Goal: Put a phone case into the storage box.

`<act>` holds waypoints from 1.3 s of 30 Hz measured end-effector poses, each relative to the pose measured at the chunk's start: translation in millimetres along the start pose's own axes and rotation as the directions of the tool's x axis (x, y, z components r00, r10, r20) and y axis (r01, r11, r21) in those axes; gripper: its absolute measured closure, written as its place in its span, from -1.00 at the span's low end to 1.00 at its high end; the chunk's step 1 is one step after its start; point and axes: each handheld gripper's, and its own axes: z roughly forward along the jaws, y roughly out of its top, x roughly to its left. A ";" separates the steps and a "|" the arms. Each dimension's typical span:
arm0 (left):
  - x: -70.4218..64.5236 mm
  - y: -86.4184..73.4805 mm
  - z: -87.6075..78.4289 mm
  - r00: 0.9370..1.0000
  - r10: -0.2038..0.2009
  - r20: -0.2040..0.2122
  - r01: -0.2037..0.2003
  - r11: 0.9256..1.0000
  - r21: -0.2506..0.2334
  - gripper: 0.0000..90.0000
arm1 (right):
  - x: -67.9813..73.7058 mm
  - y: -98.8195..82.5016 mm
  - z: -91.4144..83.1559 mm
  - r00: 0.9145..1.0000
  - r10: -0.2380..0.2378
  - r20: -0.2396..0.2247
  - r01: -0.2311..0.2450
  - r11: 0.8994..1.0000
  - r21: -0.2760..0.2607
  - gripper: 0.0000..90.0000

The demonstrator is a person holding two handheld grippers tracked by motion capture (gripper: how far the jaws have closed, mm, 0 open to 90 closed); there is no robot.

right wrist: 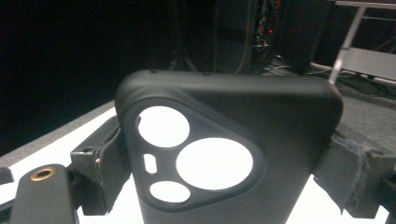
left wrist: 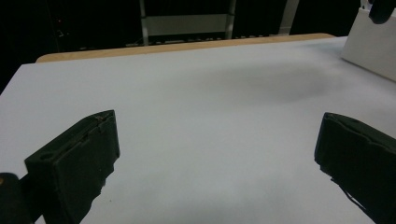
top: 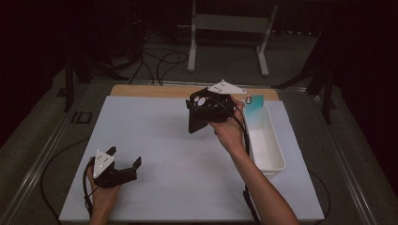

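Nearest me, left gripper [top: 123, 165] rests with jaws spread over bare table [top: 164, 154], while farther off my right gripper [top: 206, 110] pinches the black phone case [right wrist: 224, 154] between its jaws, likely carrying it toward the white bin [top: 267, 140] beyond, where I'd lower and release.

Dim room with black surroundings; the white bench [top: 164, 154] is evenly lit from above, shadows soft, close-up edges blurred.

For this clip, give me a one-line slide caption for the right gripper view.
Right tongs clamp a black soft phone case with triangular camera cutouts above the white table.
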 end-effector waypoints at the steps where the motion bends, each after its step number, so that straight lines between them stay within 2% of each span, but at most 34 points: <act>1: 0.0 0.0 -0.1 1.000 -0.002 -0.002 0.002 1.000 -0.001 -0.99 | -2.2 0.6 1.0 1.000 0.000 0.007 0.000 1.000 0.002 -0.70; 7: 0.0 0.2 -0.4 1.000 0.001 -0.002 -0.001 1.000 -0.003 -0.99 | -15.0 5.9 4.6 0.998 -0.026 0.057 0.025 1.000 0.010 -0.70; 14: 0.2 0.1 -0.2 1.000 -0.001 -0.006 0.001 1.000 0.000 -0.99 | -30.3 10.4 3.8 0.995 -0.026 0.100 0.024 1.000 0.014 -0.70; 19: 0.3 0.1 -0.3 1.000 -0.002 -0.008 0.002 1.000 0.001 -0.99 | -36.3 11.6 2.8 0.993 -0.018 0.116 0.016 1.000 0.015 -0.70; 33: 1.0 0.1 0.1 1.000 -0.005 -0.016 0.006 1.000 0.002 -0.98 | -63.3 20.2 -8.4 0.980 -0.005 0.201 0.004 1.000 0.005 -0.70; 39: 0.3 0.1 0.6 1.000 -0.005 -0.012 0.005 1.000 0.006 -0.98 | -74.4 20.3 -14.6 0.975 0.021 0.223 -0.020 1.000 -0.008 -0.70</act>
